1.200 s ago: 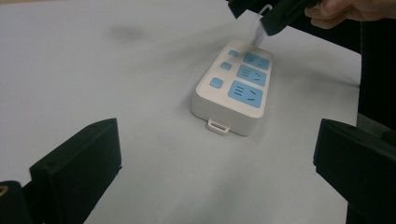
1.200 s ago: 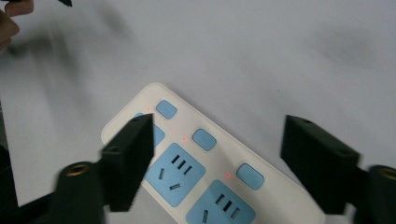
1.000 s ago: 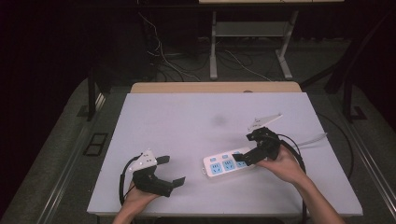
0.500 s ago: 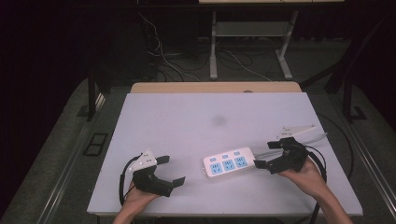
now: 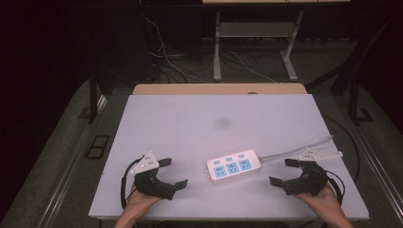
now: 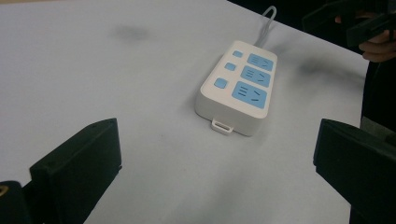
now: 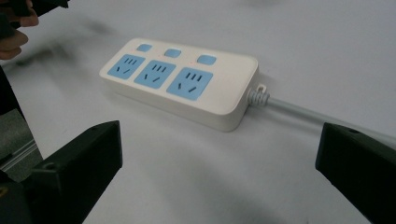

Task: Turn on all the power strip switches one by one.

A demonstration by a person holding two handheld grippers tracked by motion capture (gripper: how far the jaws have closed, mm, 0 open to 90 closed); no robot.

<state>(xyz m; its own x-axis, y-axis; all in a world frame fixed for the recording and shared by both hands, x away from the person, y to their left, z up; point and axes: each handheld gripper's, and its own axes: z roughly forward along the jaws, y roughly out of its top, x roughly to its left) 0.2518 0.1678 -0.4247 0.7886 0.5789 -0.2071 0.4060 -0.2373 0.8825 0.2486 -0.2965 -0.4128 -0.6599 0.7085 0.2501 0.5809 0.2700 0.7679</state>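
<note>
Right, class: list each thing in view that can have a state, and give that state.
Power strip: flat on table, sockets up, nothing plugged in, untouched.
Strip cable: attached, trailing right.
Left claw: open, empty.
Right claw: open, empty.

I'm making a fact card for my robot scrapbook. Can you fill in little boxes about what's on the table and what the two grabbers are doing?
thing: white power strip with three blue sockets and three blue buttons
cord: grey cable running off toward the table's right edge
surface: pale table
left gripper: open, holding nothing, left of the strip
right gripper: open, holding nothing, right of the strip
touching: neither gripper touches the strip
</note>
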